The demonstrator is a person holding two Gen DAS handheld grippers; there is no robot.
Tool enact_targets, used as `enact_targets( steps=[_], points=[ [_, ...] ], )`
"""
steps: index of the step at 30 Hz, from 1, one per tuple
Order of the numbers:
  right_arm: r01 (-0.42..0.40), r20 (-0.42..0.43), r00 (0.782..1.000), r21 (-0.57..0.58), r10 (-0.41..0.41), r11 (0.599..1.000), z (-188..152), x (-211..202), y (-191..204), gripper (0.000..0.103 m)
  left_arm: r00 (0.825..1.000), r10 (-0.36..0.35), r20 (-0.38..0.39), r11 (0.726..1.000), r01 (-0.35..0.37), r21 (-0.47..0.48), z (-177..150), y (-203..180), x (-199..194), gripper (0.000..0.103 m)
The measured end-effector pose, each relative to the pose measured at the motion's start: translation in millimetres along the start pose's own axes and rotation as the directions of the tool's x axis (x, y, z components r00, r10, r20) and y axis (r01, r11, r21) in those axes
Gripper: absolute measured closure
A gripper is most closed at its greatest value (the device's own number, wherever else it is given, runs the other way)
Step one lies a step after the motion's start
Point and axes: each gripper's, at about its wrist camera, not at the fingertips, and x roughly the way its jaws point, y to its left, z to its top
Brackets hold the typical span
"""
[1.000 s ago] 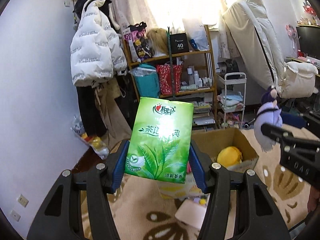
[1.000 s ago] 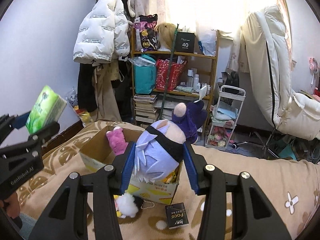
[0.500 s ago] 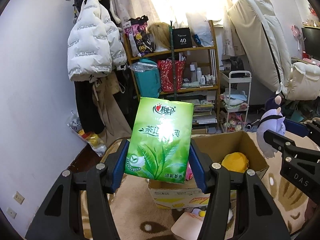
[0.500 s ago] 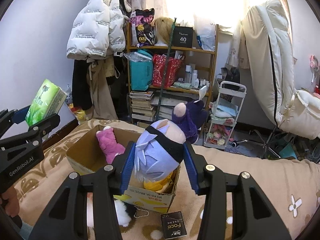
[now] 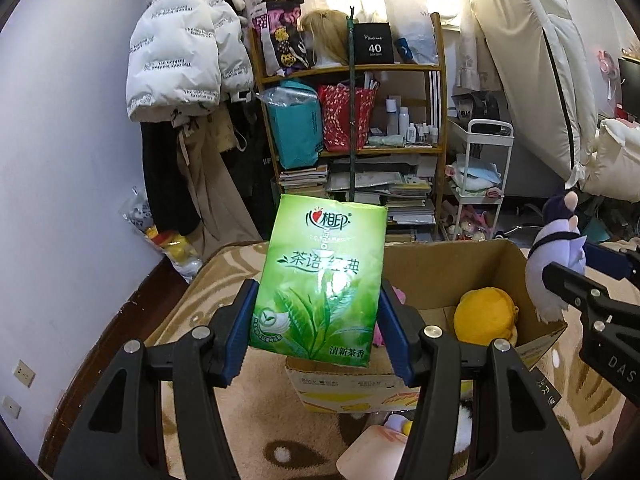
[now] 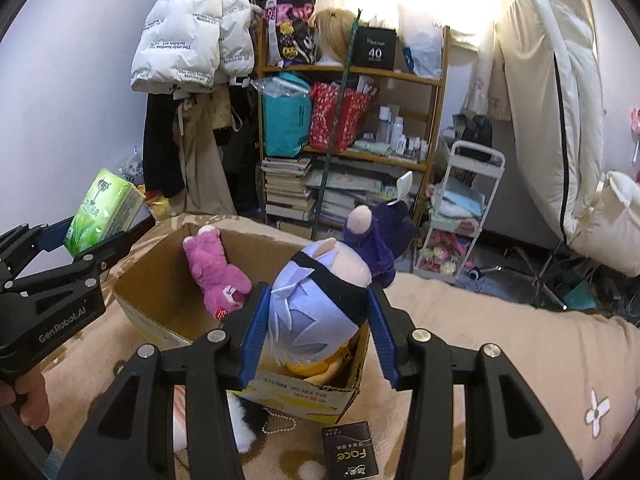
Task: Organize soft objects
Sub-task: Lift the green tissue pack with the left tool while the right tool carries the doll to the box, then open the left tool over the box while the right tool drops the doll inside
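The left gripper (image 5: 318,326) has its blue-padded fingers (image 5: 240,328) clenched on the sides of a green plastic-wrapped pack of tissues (image 5: 320,280), held upright in the air over the near-left corner of an open brown cardboard box (image 5: 440,264). The right gripper (image 6: 318,326) has its fingers pressed against both flanks of a lavender plush doll with a black band and a purple hat (image 6: 320,304), which hangs above the box's near-right corner.

The box sits on a beige patterned blanket (image 6: 500,340) on the bed. Inside it, a pink plush bear (image 6: 216,268) leans against the far-left wall and a round yellow plush (image 5: 484,316) lies by the right wall (the middle of the box floor shows bare cardboard between them). A small black carton printed "Face" (image 6: 350,454) lies on the blanket just in front of the box's near edge, beside a white fluffy item (image 6: 242,424) touching the box front.

In the right wrist view the tissue pack sits above and outside the box's left rim, well apart from the doll.
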Motion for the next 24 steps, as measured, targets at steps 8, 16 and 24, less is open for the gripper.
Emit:
enact_targets(
  steps=[8, 16, 24],
  points=[
    [-0.069, -0.005, 0.998, 0.087, 0.070, 0.994, -3, 7, -13, 0.052, 0.998, -0.045, -0.042, 0.999, 0.045, 0.001, -5, -3, 18, 0.045],
    [-0.121, 0.000, 0.993, 0.100, 0.121, 0.988, -5, 8, -13, 0.051, 0.995, -0.066, -0.069, 0.998, 0.065, -0.015, -9, -3, 22, 0.045],
    [-0.135, -0.046, 0.989, 0.093, 0.139, 0.987, -10, 14, -9, 0.036, 0.994, -0.028, -0.109, 1.000, 0.027, -0.009, -16, -3, 21, 0.035]
  ],
)
